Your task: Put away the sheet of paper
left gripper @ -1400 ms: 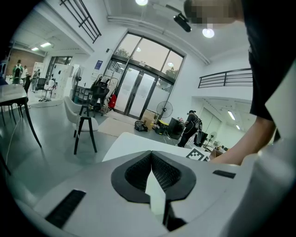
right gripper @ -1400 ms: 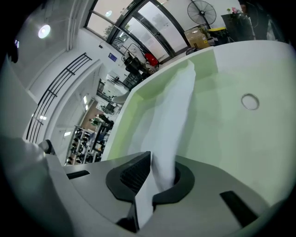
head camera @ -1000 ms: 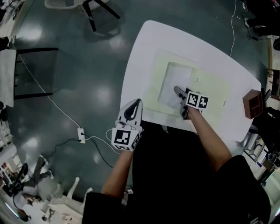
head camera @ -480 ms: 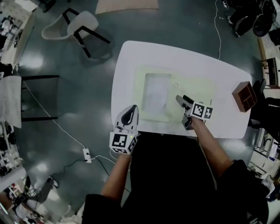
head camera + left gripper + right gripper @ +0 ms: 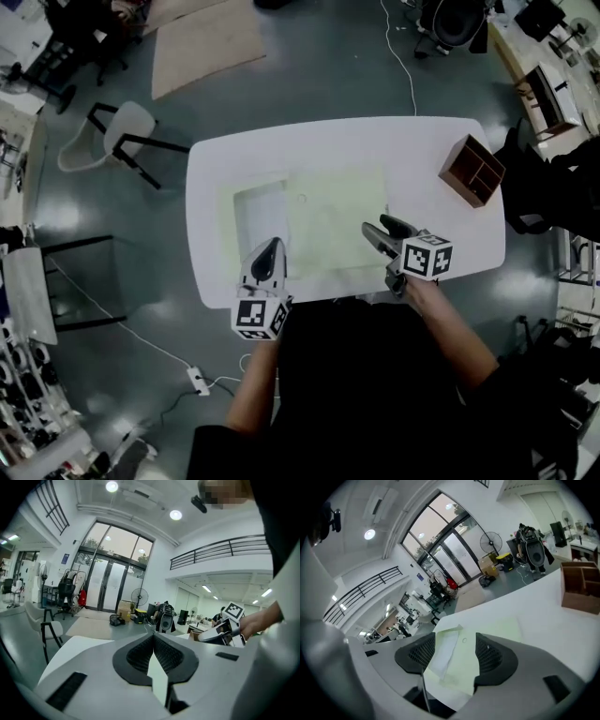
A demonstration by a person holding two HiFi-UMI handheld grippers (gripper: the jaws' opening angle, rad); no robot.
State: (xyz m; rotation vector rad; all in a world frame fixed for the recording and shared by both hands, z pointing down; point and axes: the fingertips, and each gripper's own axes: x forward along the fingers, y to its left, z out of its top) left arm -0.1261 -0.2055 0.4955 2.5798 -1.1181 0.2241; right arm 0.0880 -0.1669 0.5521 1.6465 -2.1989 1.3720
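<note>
A white sheet of paper lies flat on the left part of a pale yellow-green folder on the white table. In the right gripper view the sheet of paper and the folder show between the jaws. My right gripper is open with nothing in it, over the folder's right edge and well clear of the paper. My left gripper is shut and empty, hovering at the table's near edge just below the paper. Its pads meet in the left gripper view.
A brown wooden compartment box stands at the table's far right, also seen as the wooden box. A white chair stands left of the table. A beige mat lies on the floor beyond. Cables run across the floor.
My right gripper has come off the paper and moved right to the folder's edge. My left gripper has come forward to the table's near edge. The head view has swung, so the table sits more central.
</note>
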